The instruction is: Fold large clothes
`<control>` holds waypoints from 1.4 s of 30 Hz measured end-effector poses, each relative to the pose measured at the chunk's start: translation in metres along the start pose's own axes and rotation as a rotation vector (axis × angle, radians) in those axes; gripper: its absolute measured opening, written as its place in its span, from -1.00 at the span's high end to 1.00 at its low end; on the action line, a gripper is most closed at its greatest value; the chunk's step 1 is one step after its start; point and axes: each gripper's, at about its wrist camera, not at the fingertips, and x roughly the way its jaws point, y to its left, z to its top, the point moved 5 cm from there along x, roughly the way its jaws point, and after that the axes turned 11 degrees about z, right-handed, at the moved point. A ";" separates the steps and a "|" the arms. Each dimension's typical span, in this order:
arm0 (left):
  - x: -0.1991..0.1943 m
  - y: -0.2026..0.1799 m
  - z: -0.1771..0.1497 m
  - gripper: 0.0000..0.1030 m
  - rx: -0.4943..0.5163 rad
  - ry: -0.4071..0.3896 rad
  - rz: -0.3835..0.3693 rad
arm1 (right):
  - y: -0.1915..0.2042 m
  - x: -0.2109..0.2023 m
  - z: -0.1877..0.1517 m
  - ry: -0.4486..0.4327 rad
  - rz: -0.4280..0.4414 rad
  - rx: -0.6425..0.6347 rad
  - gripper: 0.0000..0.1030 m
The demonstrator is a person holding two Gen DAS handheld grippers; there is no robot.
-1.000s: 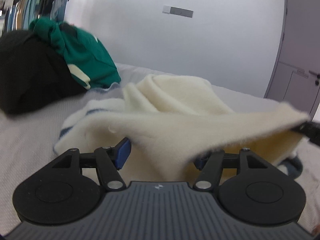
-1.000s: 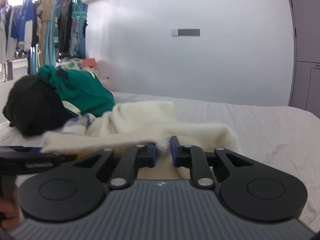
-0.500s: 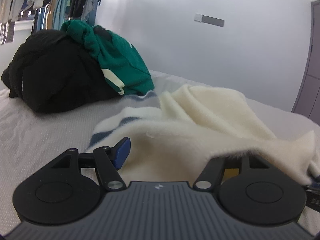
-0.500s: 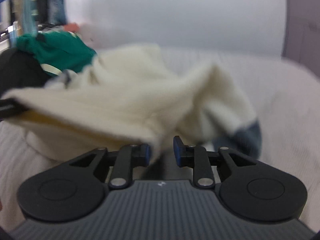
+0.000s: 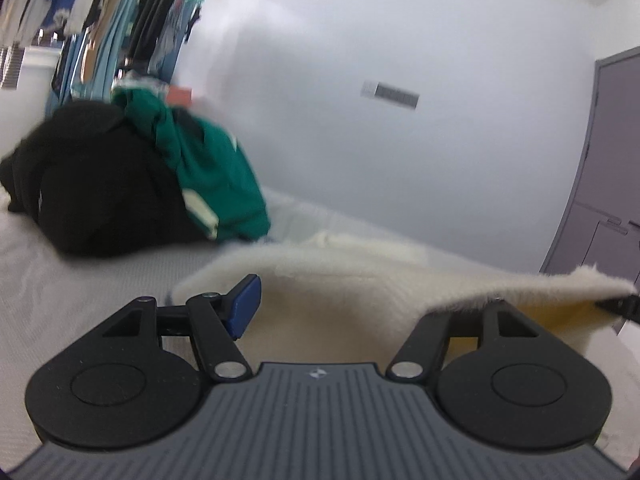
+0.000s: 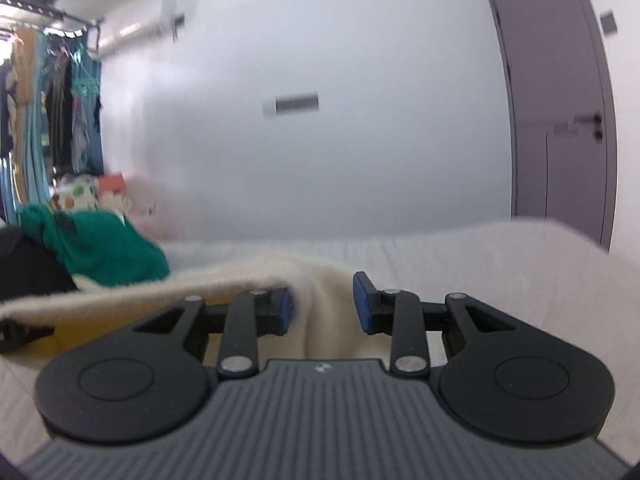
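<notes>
A cream fleece garment [image 5: 340, 280] lies on the white bed [image 5: 80, 292]. In the left wrist view my left gripper [image 5: 344, 308] is open, with the garment draped between its fingers and over the right one, which is hidden. In the right wrist view the garment [image 6: 224, 284] lies across my right gripper [image 6: 322, 304], which is open, with a fold of cloth hanging between its blue pads [image 6: 362, 300]. The tip of the other gripper shows at the frame edge in each view.
A heap of black clothing [image 5: 92, 184] with a green garment [image 5: 212, 176] on top sits at the left of the bed. A rack of hanging clothes [image 5: 80, 20] stands behind it. A grey door [image 6: 560, 120] is on the right wall.
My right gripper has opened from shut on the cream garment. Both grippers have dropped lower, and the garment now lies flatter on the bed.
</notes>
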 end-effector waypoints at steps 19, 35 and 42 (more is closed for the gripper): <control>-0.231 -0.040 0.202 -0.38 -0.030 -0.366 -0.071 | 0.022 -0.115 0.229 -0.293 0.164 -0.013 0.36; -0.344 -0.088 0.369 -0.41 0.074 -0.473 -0.108 | 0.043 -0.118 0.360 -0.331 0.231 -0.127 0.37; -0.184 -0.079 0.310 -0.41 0.077 -0.268 -0.042 | 0.028 0.003 0.290 -0.108 0.231 -0.102 0.36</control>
